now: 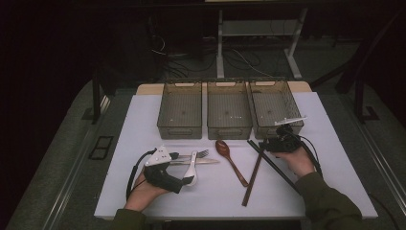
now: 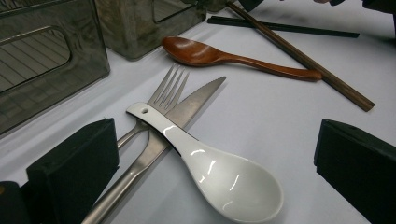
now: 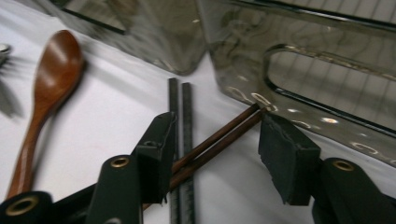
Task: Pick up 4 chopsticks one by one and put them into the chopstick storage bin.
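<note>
Your right gripper (image 3: 217, 154) sits over the brown chopsticks (image 3: 219, 137), with its jaws apart on each side and not squeezing them. The chopstick tips lie close to the right bin (image 1: 275, 108), at about 2 o'clock on the table (image 1: 143, 124). They cross the black chopsticks (image 3: 180, 107). Your left gripper (image 2: 217, 163) is open wide around the white spoon (image 2: 219, 172), at about 8 o'clock.
</note>
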Demonstrator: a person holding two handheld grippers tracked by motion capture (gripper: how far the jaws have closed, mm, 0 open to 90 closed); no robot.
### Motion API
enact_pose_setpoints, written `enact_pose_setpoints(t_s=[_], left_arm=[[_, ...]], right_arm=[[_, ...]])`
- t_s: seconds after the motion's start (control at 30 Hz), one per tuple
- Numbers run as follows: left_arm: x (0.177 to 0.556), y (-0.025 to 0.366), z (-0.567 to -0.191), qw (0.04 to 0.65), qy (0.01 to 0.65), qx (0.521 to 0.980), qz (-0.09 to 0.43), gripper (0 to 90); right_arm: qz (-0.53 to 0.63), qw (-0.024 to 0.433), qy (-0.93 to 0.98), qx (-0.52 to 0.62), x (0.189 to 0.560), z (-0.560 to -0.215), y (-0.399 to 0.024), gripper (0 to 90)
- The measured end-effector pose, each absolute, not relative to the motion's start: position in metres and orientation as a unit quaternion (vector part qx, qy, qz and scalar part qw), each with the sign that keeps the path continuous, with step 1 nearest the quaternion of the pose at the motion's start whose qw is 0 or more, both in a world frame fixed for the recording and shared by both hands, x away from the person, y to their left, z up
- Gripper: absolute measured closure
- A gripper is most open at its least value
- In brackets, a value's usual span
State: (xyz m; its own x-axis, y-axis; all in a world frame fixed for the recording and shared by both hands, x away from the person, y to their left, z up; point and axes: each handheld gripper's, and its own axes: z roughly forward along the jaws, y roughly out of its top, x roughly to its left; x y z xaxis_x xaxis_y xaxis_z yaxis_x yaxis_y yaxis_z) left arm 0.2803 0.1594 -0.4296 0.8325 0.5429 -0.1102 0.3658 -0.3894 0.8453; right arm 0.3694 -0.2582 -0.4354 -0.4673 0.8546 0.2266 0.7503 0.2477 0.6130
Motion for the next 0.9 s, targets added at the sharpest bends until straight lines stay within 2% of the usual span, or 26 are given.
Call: enact_pose_setpoints(t_s=[0.5,0.9], left_arm=[[0.2804,0.1593,-0.4298,0.479,0.274,0.829,0.091,0.0],[0.2802,0.1590,-0.4300,0.480,0.274,0.828,0.091,0.0]], right_arm=[[0.330,0.065,0.762,0.553,0.3798,-0.4428,-0.2554,55.3],[0.319,0.077,0.757,0.564,0.3789,-0.4418,-0.2518,57.5]])
